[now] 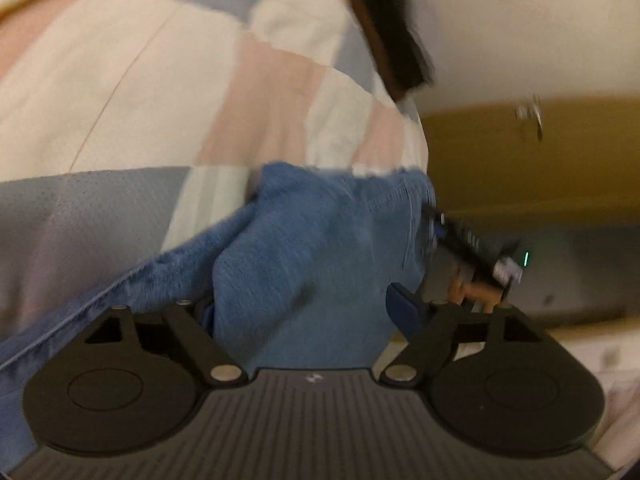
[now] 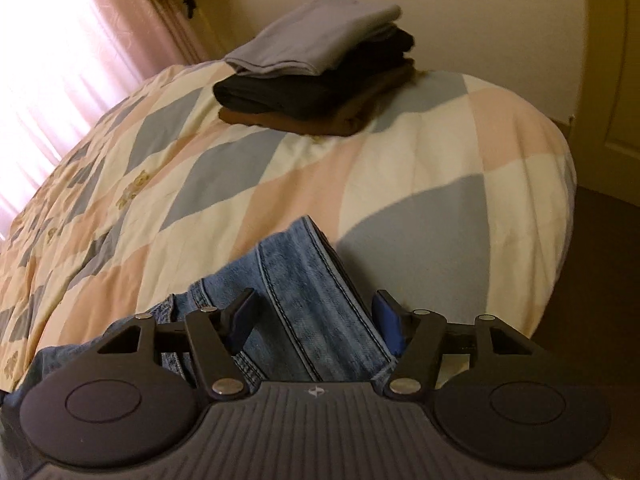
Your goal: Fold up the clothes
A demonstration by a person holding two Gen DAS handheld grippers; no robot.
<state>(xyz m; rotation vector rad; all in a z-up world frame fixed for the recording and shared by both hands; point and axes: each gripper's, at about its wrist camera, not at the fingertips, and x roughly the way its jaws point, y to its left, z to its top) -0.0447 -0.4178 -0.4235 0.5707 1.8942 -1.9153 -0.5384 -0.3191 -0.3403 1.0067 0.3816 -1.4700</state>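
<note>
Two tongs, left [image 1: 308,312] and right [image 2: 310,324], each clamped on blue denim jeans [image 2: 304,300] above quilted bed [image 2: 400,184]; three folded garments [image 2: 316,68] stacked at far edge.

Bed under a checked quilt [image 2: 304,184], stack of folded clothes [image 2: 320,76] on it, blue jeans [image 2: 304,280] at near edge

Right wrist view: blue denim jeans [image 2: 304,304] lie on the patchwork quilted bed [image 2: 280,176] at 6 o'clock, between the right gripper [image 2: 312,320] fingers. Stack of three folded garments [image 2: 316,68] sits on the bed at 12 o'clock, behind the jeans, well apart. Pink curtain [image 2: 80,28] at 10 o'clock.
</note>
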